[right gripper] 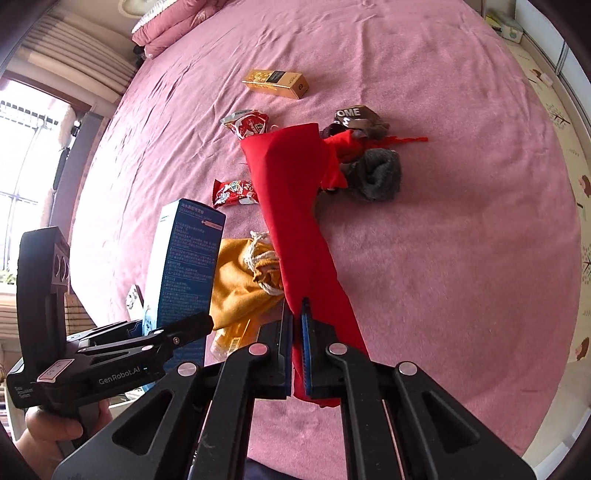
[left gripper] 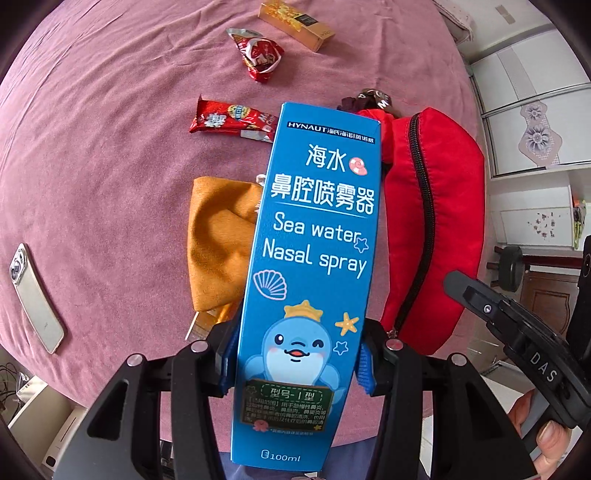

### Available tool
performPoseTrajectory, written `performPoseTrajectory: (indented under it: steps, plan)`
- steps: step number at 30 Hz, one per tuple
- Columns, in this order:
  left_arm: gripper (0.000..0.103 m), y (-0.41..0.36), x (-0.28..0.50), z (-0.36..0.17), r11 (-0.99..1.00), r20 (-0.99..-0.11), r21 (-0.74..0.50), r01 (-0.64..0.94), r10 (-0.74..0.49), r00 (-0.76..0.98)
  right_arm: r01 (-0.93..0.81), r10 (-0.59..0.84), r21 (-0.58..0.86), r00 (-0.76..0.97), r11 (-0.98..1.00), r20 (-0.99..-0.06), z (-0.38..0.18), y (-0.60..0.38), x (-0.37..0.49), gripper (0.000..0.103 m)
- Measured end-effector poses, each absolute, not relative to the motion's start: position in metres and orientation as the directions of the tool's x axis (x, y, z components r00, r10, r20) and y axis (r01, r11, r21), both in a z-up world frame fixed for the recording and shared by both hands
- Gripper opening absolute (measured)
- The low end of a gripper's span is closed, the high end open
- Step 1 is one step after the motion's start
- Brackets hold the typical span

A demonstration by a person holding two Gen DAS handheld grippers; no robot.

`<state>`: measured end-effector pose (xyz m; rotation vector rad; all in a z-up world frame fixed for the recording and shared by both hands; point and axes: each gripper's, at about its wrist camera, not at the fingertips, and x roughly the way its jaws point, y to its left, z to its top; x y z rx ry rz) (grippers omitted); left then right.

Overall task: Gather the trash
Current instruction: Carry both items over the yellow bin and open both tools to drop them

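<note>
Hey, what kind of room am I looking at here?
Most likely a bedroom. The items lie on a wide pink bedspread, folded pink quilts are stacked at its far end, and white wardrobe doors line one side.

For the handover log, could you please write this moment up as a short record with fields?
surface: pink bedspread
left gripper: shut on blue nasal spray box, held upright
right gripper: shut on red zip bag, edge pinched
trash lying loose: two red snack wrappers, gold box
other items: orange drawstring pouch, phone, grey socks
</note>
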<state>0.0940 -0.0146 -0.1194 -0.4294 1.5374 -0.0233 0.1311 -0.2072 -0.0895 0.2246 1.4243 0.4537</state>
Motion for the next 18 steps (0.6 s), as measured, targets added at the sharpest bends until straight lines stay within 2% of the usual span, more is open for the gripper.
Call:
performPoseTrajectory:
  steps: [18]
  plan:
    - [0.049, -0.233, 0.073, -0.096, 0.949, -0.952, -0.305, 0.076, -0.307, 0.009, 0.066, 0.389, 0.412, 0.223, 0.909, -0.894, -0.063, -0.409, 0.051, 0.004]
